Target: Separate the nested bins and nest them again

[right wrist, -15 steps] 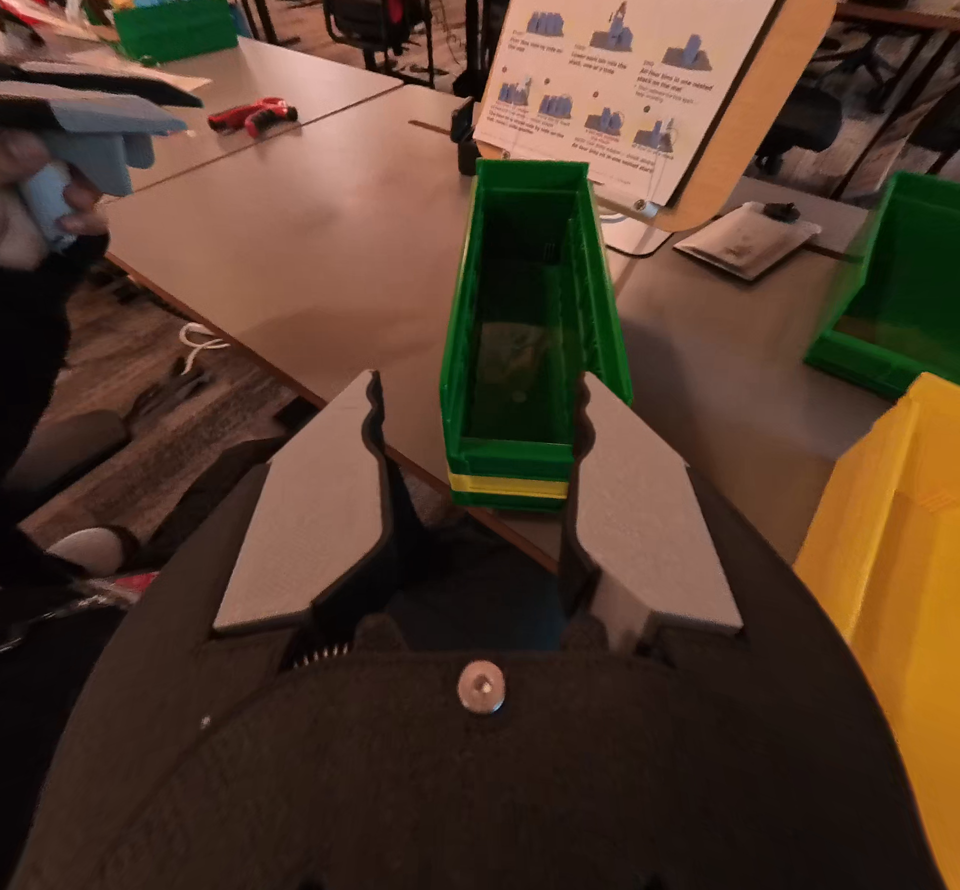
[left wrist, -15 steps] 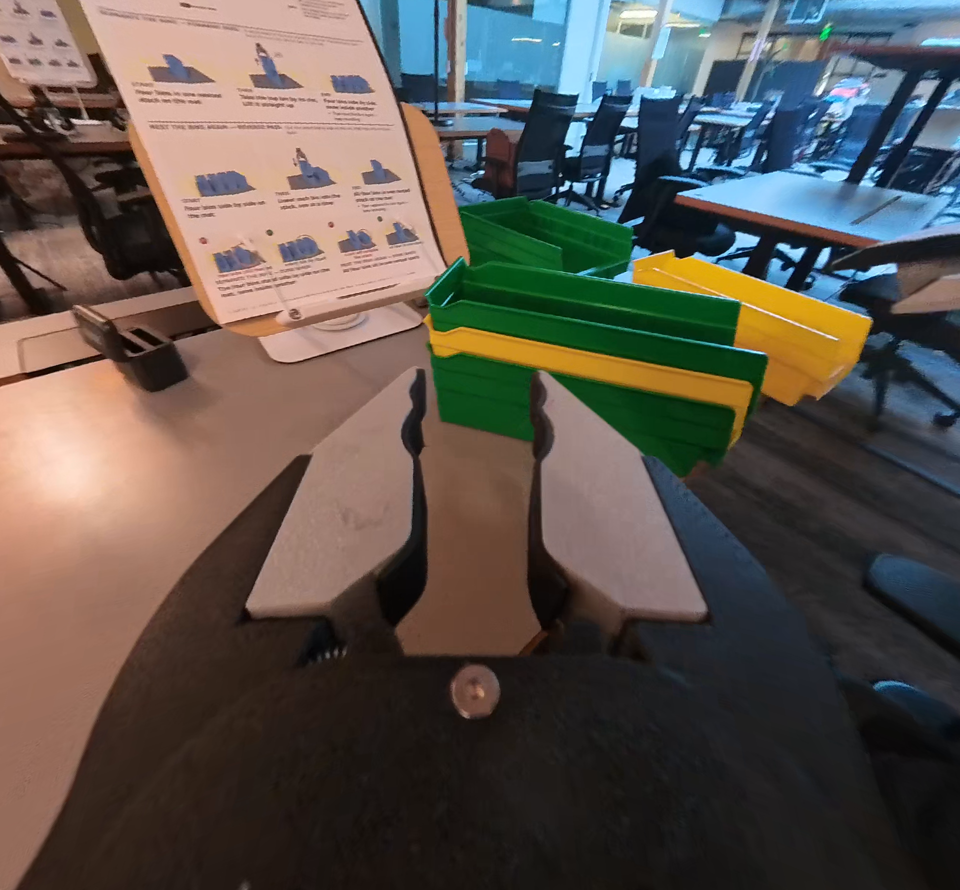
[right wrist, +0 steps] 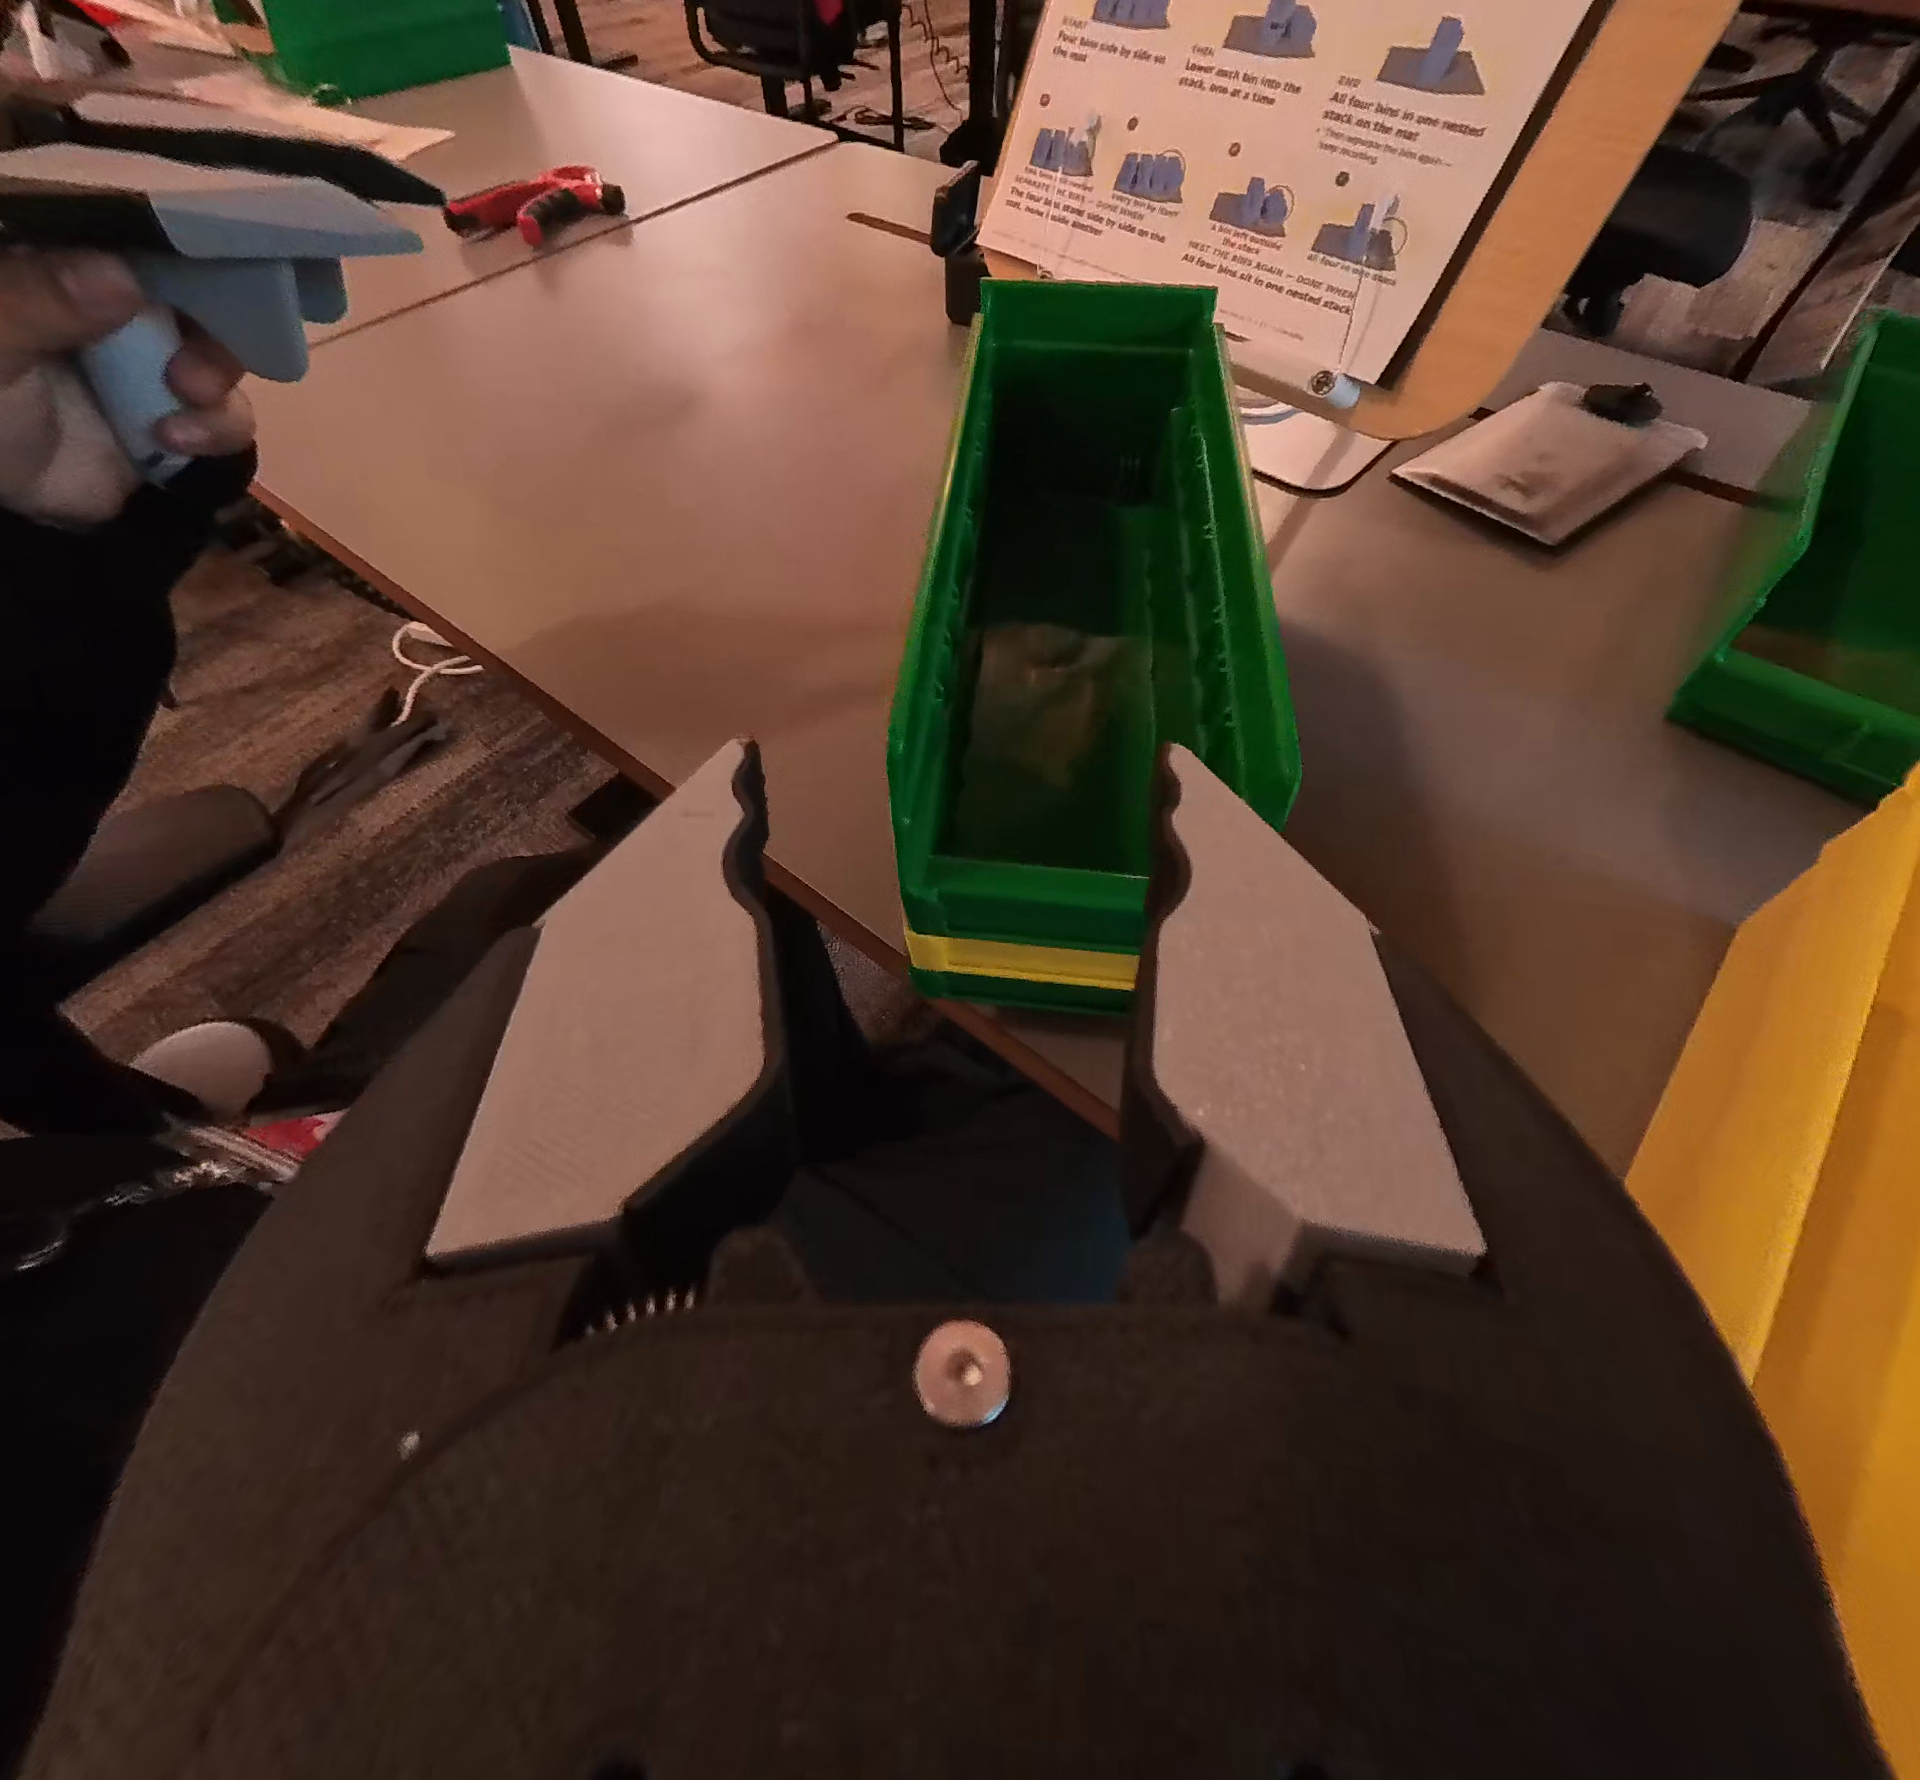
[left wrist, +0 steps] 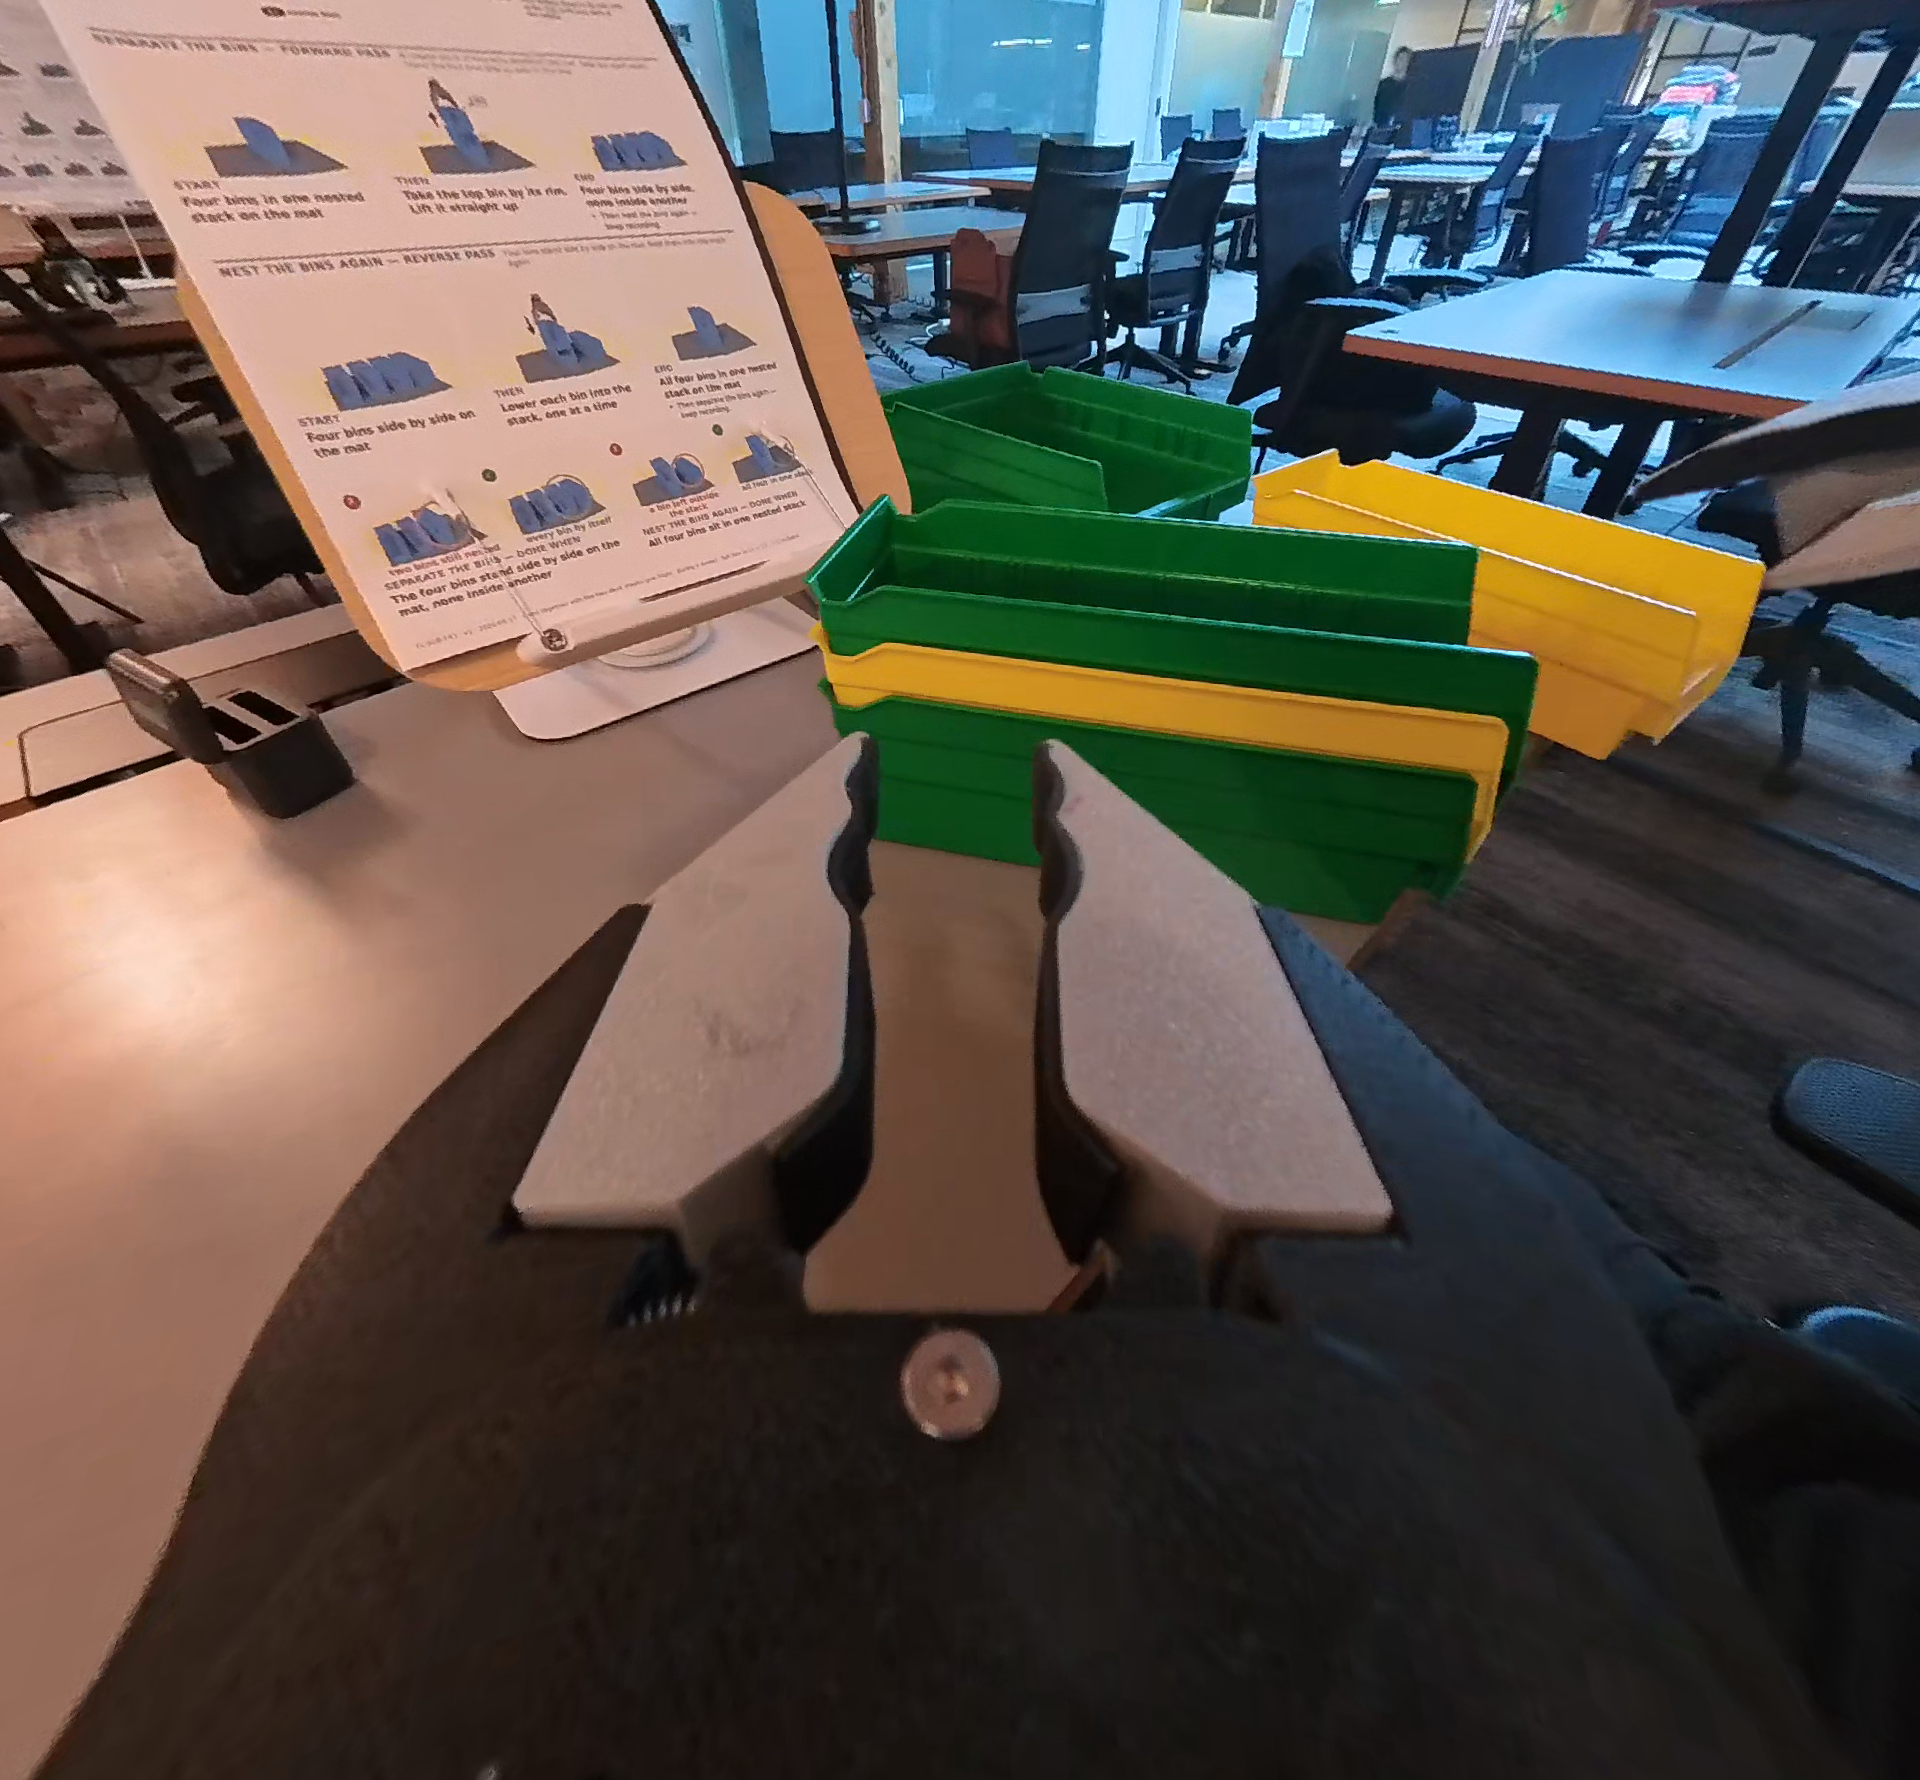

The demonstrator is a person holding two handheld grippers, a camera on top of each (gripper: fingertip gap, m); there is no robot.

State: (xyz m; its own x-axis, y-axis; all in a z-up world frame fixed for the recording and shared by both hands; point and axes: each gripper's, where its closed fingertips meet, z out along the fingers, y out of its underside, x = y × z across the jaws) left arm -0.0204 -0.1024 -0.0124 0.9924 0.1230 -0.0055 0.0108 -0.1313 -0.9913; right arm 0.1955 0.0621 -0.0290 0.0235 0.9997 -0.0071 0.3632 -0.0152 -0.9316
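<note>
The nested stack of long green and yellow plastic bins (left wrist: 1164,722) is sitting at the front edge of the grey table (left wrist: 260,951). The left gripper (left wrist: 951,821) is hovering with fingers narrowly parted, empty; the right gripper (right wrist: 956,831) is gaping wide, empty, at the stack's near end.

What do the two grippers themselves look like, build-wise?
Both match. The left gripper and right gripper each have a matte black rounded body with a silver screw at its centre, and two flat grey wedge-shaped fingers with wavy black inner pads. Small gear teeth show at the base of one finger. From the right wrist view, the left gripper has a pale blue handle. No cables visible.
</note>
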